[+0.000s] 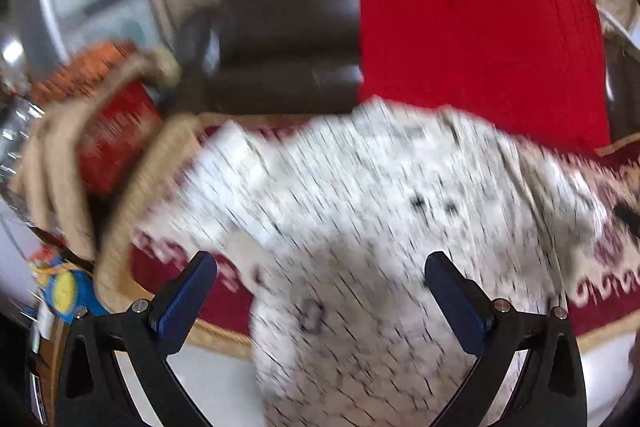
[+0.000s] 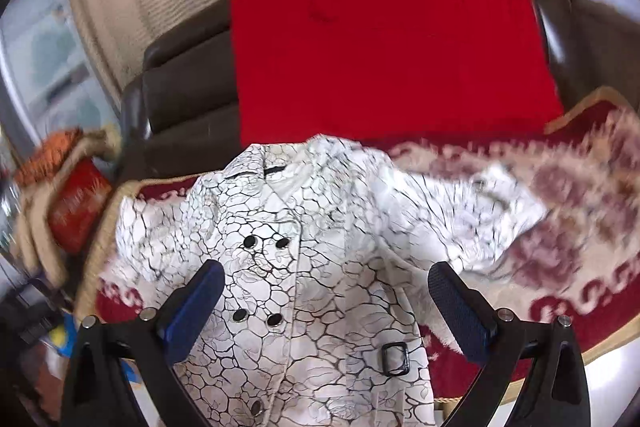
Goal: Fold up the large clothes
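Left gripper (image 1: 320,291): blue pads set wide apart, nothing between them. It is held above the lower part of the white coat (image 1: 360,227). The left view is heavily motion-blurred, so contact with the cloth cannot be told.

Right gripper (image 2: 326,301): jaws likewise spread wide and empty, poised over the coat's buttoned front. Four black buttons (image 2: 266,243) are seen between and just ahead of the fingers; a black buckle (image 2: 394,359) lies close to the right finger.

The coat (image 2: 304,267), white with a black crackle print, is laid front-up on the red patterned rug (image 2: 560,307), collar toward the rug's far edge, hem toward the near edge and running past the bottom of both views. One sleeve is spread toward the rug's right side, though it is blurred there. This flat spread is judged to be preparation for folding; no fold is seen yet.

Past the rug's far edge a red cloth (image 2: 392,47) is draped over a dark sofa (image 2: 188,91). Off the rug's left edge a red can (image 2: 78,211) is seen among clutter.

Judgement: task at an early stage; both grippers are probably open in readiness to pinch a sleeve or side edge.
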The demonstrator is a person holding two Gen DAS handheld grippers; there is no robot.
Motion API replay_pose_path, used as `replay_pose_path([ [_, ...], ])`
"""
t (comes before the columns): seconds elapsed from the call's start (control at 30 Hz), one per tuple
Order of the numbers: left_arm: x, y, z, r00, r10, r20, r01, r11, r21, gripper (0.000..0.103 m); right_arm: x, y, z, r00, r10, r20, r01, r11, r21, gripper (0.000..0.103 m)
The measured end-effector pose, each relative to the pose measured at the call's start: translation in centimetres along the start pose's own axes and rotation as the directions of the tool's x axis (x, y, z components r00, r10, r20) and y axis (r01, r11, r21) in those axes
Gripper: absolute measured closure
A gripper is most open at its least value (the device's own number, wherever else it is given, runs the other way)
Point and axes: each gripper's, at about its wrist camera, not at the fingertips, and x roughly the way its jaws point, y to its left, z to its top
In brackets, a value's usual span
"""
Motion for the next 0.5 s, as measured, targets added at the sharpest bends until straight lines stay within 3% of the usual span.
replay_pose_path([
  [0.1, 3.4, -1.0, -1.4, 0.99, -0.057, -0.131, 0.058, 0.998, 0.0, 0.0, 2.3, -7.1, 0.2, 0.996, 0.076, -0.052, -0.064, 0.979, 0.192, 0.0],
  [0.17, 4.8, -2.0, -2.3, 0.981, -0.074, -0.18, 0.078, 0.997, 0.013, 0.0, 4.0, -12.5, -0.2, 0.985, 0.162, -0.059, -0.129, 0.921, 0.368, 0.0],
  [0.23, 5.4, -3.0, -2.9, 0.977, -0.075, -0.2, 0.085, 0.996, 0.041, 0.0, 5.7, -16.5, -0.7, 0.971, 0.237, -0.039, -0.183, 0.835, 0.52, 0.0],
  [0.43, 5.8, -4.5, -3.2, 0.97, -0.088, -0.228, 0.11, 0.99, 0.087, 0.0, 10.7, -23.3, -1.2, 0.945, 0.326, -0.001, -0.221, 0.642, 0.735, 0.014],
  [0.5, 5.8, -4.3, -3.0, 0.973, -0.073, -0.221, 0.095, 0.991, 0.09, 0.0, 11.3, -24.3, -1.7, 0.954, 0.299, 0.013, -0.208, 0.63, 0.748, 0.02],
])
